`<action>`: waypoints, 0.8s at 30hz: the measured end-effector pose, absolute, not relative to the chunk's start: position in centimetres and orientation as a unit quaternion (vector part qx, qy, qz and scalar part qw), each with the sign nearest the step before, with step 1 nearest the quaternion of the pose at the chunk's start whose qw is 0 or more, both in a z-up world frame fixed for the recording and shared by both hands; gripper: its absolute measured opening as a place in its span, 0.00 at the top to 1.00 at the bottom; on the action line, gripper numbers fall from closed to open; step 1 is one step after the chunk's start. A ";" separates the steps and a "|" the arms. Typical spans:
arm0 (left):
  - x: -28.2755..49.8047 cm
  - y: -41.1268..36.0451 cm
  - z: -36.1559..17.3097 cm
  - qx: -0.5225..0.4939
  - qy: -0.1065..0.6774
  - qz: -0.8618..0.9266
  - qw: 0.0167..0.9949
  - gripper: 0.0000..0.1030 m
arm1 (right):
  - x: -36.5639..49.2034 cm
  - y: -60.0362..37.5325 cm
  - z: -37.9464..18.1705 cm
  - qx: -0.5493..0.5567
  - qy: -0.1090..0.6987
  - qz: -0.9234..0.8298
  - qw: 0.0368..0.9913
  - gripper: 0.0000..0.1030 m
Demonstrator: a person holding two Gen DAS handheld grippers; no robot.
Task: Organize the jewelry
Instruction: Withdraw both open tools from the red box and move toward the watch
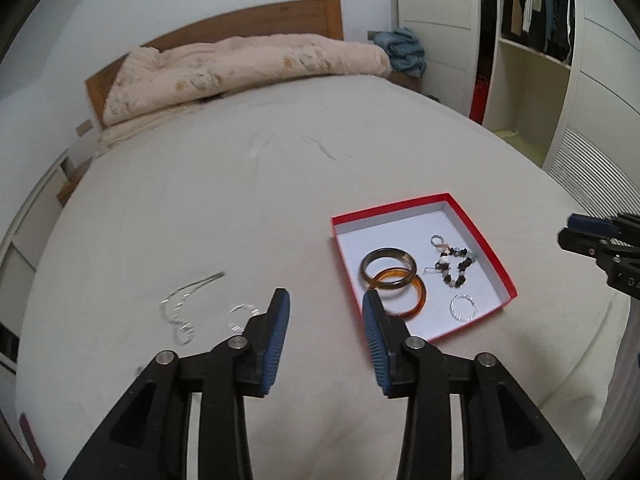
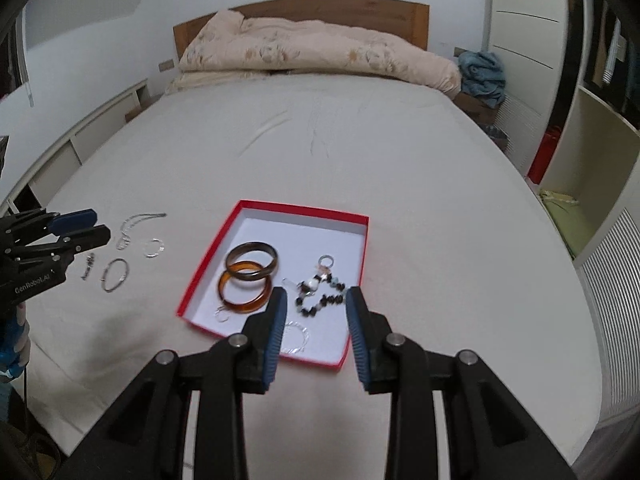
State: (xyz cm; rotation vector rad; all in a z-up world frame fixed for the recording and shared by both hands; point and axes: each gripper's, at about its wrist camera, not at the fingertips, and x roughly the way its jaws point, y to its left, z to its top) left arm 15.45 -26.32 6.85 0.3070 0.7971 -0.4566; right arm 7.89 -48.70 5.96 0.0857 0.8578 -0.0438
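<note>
Jewelry is collecting in the red box (image 2: 362, 240) near the bed's (image 1: 240, 184) foot edge; silver pieces (image 2: 116, 274) are lying loose left of it, so both grippers, left gripper (image 1: 325, 300) and right gripper (image 2: 316, 298), are hovering open-jawed and empty.

orange bangle (image 1: 404, 296) partly hidden behind right finger of left tool (image 1: 326, 312), and partly under dark bangle (image 1: 387, 269). silver chain (image 1: 180, 308) too thin and blurred to follow link by link. right tool (image 1: 576, 232) cut off by right edge in left wrist view, so jaw gap not clear there. thin silver ring (image 2: 296, 336) in red box (image 2: 304, 210) half hidden behind left finger of right tool in right wrist view. small dark piece (image 2: 88, 266) on bed too small to name. left tool cut by left edge there. clothes in wardrobe (image 1: 536, 0) cut off at top.
</note>
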 end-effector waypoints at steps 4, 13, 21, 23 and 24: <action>12.5 -23.0 9.1 0.138 0.367 -0.204 0.897 0.53 | 4.7 -47.1 7.6 0.052 0.403 -0.025 0.913 0.72; 6.8 -14.7 11.7 0.101 0.340 -0.170 0.919 0.49 | -1.0 -43.7 10.9 0.066 0.371 -0.025 0.926 0.72; 2.9 -7.7 13.0 0.067 0.306 -0.120 0.942 0.49 | -4.8 -39.9 15.0 0.054 0.332 -0.015 0.942 0.72; 2.3 -5.8 13.0 0.056 0.310 -0.108 0.943 0.49 | -5.6 -39.0 15.9 0.049 0.323 -0.010 0.945 0.72; 2.0 -4.5 13.1 0.050 0.313 -0.098 0.943 0.49 | -6.0 -38.6 16.3 0.048 0.319 -0.005 0.947 0.72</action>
